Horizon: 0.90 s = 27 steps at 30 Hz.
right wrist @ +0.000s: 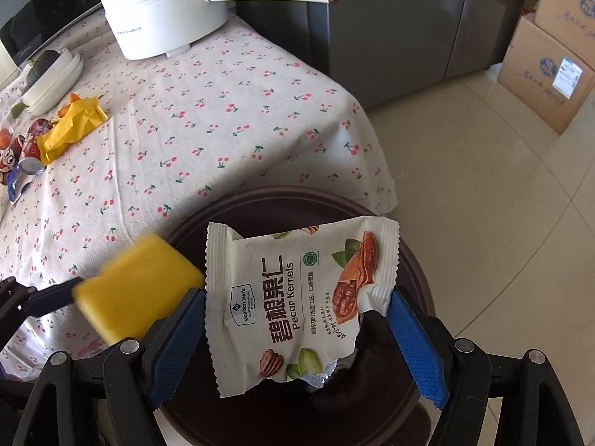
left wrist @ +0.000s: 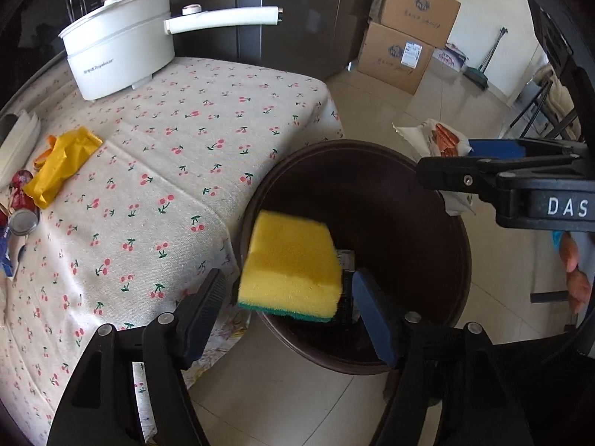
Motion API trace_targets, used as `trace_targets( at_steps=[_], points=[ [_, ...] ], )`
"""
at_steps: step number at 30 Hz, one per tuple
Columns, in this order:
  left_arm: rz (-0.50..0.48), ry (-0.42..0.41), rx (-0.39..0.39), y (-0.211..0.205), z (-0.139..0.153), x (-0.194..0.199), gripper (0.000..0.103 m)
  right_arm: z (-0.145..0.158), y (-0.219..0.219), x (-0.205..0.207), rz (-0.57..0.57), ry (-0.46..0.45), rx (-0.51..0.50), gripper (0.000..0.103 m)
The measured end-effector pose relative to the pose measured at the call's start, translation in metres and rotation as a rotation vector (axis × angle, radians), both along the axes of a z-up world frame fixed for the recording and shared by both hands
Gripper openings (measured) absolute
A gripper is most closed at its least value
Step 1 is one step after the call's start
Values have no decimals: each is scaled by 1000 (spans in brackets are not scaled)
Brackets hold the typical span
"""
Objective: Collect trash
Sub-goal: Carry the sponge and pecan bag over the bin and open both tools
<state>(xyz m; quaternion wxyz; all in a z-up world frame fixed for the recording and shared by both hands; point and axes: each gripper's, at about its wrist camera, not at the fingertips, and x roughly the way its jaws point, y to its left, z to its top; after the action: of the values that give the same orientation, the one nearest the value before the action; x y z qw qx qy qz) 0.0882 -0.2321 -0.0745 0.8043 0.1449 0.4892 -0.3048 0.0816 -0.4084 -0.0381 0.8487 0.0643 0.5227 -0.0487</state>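
The yellow sponge [left wrist: 292,265] with a green underside hangs over the mouth of the dark round bin [left wrist: 438,200], between the fingers of the left tool [left wrist: 288,303]; the jaws stand wider than the sponge, a gap shows on each side and neither pad presses on it, so the tool has hold of nothing; the sponge looks blurred in the right wrist view. The pecan kernels packet [right wrist: 297,304], white and torn open at its lower edge, sits between the blue pads of the right tool [right wrist: 297,338], above the same bin; its side edges meet the pads, so the tool grips it with its jaws set wide. The bin stands on the tiled floor [right wrist: 502,204] just beside the corner of the worktop [left wrist: 178,141], which wears a cherry-print cloth; well apart on it lie a crumpled yellow wrapper [left wrist: 61,165], a red can [left wrist: 22,208] and a white pot [left wrist: 119,48] with a long handle; cardboard boxes [left wrist: 405,41] stand beyond.
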Motion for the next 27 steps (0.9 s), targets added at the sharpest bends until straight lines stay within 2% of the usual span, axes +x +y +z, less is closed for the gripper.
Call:
trace_targets(
  at_steps=[8,10,11,12,27],
  points=[
    [61,4,11,30,4,10,75,-3,1,2,16,16,-3,84],
    [93,8,9,40,6,15,75,-5,6,4,24,29,-6,90],
    [110,12,10,45,7,17,75,-6,7,5,26,29,-6,99],
    [128,17,9,51,8,20,75,-7,9,5,28,32,-3,103],
    [367,27,-19,150,25,43,75,-7,46,19,93,56,-40,103]
  ],
)
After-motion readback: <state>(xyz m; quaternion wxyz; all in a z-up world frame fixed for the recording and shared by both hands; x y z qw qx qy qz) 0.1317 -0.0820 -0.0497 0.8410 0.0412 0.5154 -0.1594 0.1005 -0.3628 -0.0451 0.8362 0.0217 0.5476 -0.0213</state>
